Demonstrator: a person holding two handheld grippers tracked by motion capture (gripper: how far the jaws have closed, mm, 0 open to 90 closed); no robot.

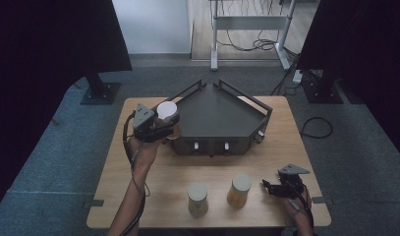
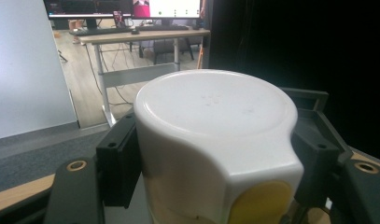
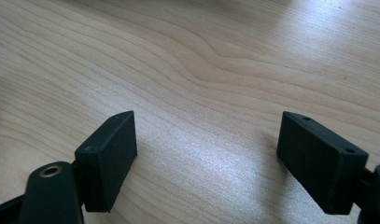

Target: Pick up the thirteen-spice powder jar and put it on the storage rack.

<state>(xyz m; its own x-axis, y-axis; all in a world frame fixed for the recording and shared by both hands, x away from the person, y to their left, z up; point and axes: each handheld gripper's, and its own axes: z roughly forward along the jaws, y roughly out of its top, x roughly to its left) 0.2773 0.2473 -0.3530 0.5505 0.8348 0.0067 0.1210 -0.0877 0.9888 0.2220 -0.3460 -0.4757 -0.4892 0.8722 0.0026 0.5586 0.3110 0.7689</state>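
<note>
High view: left hand-held gripper clamps a white-lidded jar raised beside the dark tray's left corner; right hand-held gripper rests open, empty, on the surface.

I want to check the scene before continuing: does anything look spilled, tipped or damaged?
Nothing stands out. The left gripper holds a white-lidded jar upright beside the dark tray. Two more jars stand upright on the table. No spill shows.
</note>
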